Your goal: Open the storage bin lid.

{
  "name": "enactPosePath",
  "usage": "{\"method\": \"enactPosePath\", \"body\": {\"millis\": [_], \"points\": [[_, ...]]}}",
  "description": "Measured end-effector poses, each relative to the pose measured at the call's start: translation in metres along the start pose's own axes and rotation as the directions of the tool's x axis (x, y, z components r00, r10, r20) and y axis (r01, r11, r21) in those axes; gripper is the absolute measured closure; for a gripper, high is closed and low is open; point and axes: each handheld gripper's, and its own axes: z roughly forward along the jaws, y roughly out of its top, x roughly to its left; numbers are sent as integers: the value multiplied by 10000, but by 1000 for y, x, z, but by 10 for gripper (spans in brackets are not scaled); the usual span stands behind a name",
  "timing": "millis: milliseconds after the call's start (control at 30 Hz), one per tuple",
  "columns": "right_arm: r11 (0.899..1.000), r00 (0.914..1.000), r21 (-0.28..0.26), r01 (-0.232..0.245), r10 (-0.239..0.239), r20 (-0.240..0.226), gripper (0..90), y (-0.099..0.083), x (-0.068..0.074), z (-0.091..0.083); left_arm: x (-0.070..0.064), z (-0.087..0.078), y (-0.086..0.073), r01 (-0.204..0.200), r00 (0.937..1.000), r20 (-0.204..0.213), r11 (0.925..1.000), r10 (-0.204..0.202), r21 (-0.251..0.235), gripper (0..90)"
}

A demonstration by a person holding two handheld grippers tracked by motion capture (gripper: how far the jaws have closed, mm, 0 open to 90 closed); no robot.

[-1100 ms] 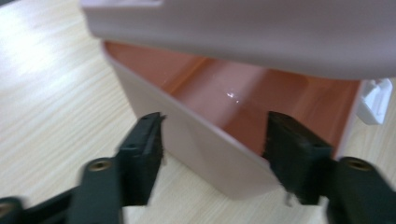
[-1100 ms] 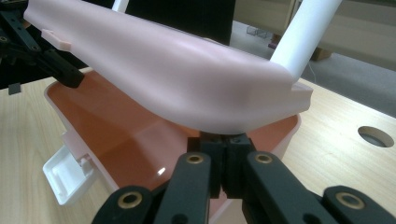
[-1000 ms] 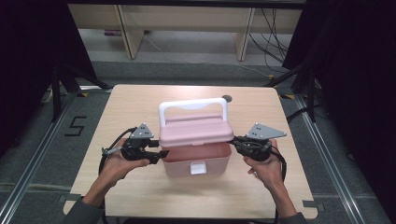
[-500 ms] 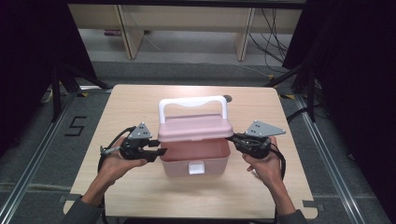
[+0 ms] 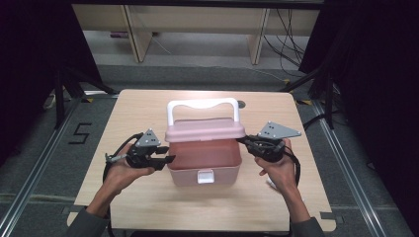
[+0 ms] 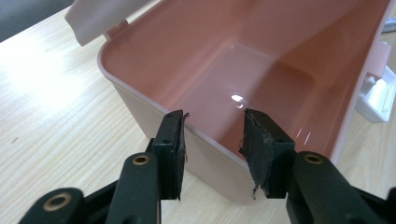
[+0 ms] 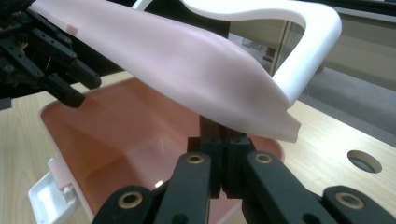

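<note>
A pink plastic box (image 5: 205, 163) stands mid-table with its pink lid (image 5: 205, 131) raised off the rim and a white handle (image 5: 202, 104) upright on top. My right gripper (image 5: 244, 140) is shut on the lid's right edge; in the right gripper view the lid (image 7: 187, 60) tilts over the bare box interior (image 7: 107, 135) above my right gripper (image 7: 224, 144). My left gripper (image 5: 168, 160) is open at the box's left wall. In the left gripper view, my left gripper (image 6: 212, 140) has its jaws apart over the box rim (image 6: 140, 98), holding nothing.
A white latch (image 5: 205, 176) hangs on the box front. The wooden table (image 5: 148, 108) has a round hole (image 5: 240, 104) behind the box. Dark curtains and a floor rail flank the table; shelving stands beyond its far edge.
The lid has tipped slightly higher off the box in my right gripper. My left gripper has hardly moved.
</note>
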Motion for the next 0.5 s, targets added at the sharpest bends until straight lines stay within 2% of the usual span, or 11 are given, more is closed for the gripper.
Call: {"method": "enactPosePath", "body": {"millis": [67,100,133,200,333,400,433,467,500], "points": [[10000,10000,84,-16,17,-53,900,2,-1,0,0,0,0,9,10000,-22,10000,-9,-60,595],[9999,9999,-83,111,-110,111,900,2,-2,2,-1,0,0,4,10000,-8,10000,-4,-85,595],[9999,9999,30,-104,103,72,900,3,-1,2,-1,0,0,-12,10000,-11,10000,12,-86,595],[9998,9998,63,-194,194,-72,900,3,-4,3,-2,0,-1,-1,10000,-68,9999,1,-101,595],[10000,10000,-1,-67,67,-19,900,5,-10,8,-2,0,0,-95,9999,-86,9999,95,-89,599],[9997,9998,92,-209,209,-36,900,7,-11,9,-2,0,0,-94,9999,-91,9999,93,-83,599],[9995,9995,-25,-317,318,59,900,7,-11,11,-2,0,-1,-98,9999,-89,9999,98,-88,599],[10000,10000,-10,-80,80,2,900,8,-14,11,-2,0,-1,-99,9999,-89,9999,98,-87,599],[9999,9999,-102,-95,96,97,900,9,-14,13,-2,0,-1,-119,9998,-143,9999,119,-47,599]]}}
